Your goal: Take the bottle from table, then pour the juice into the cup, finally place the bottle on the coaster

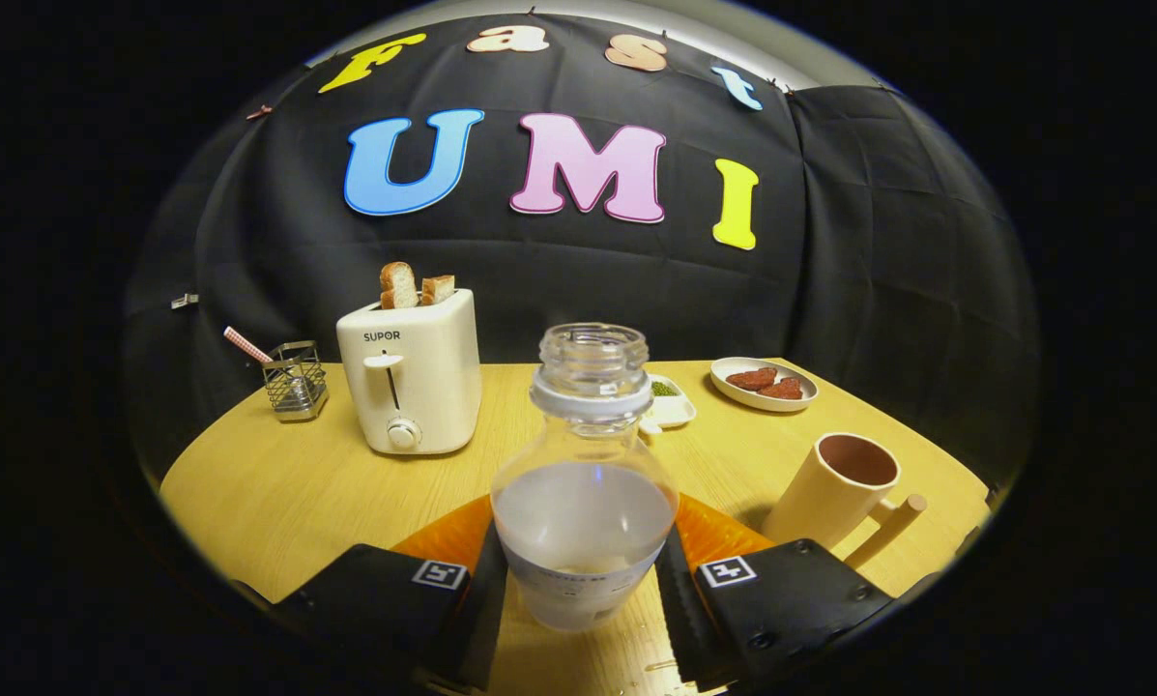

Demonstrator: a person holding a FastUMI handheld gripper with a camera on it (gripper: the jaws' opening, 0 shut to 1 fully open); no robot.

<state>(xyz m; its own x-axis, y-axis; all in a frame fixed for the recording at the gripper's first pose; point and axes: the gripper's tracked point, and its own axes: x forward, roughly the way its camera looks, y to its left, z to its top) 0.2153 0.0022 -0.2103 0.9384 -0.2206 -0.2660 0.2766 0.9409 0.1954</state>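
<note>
In your gripper view, your fingers (583,590) pinch the bottle (586,483) at its lower body, one pad on each side. It stands upright, uncapped, part full of pale juice, over the orange coaster (452,536) on the worktop (278,483). The cup (834,488) sits just beyond your right finger. Beyond the bottle stand a toaster (412,382) and a plate (764,383).

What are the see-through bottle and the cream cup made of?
The clear uncapped bottle, standing between the gripper jaws, looks like glossy plastic or glass: you can see the whitish juice through it. The cream cup with a handle looks like matte ceramic or plastic, with no shine.
</note>
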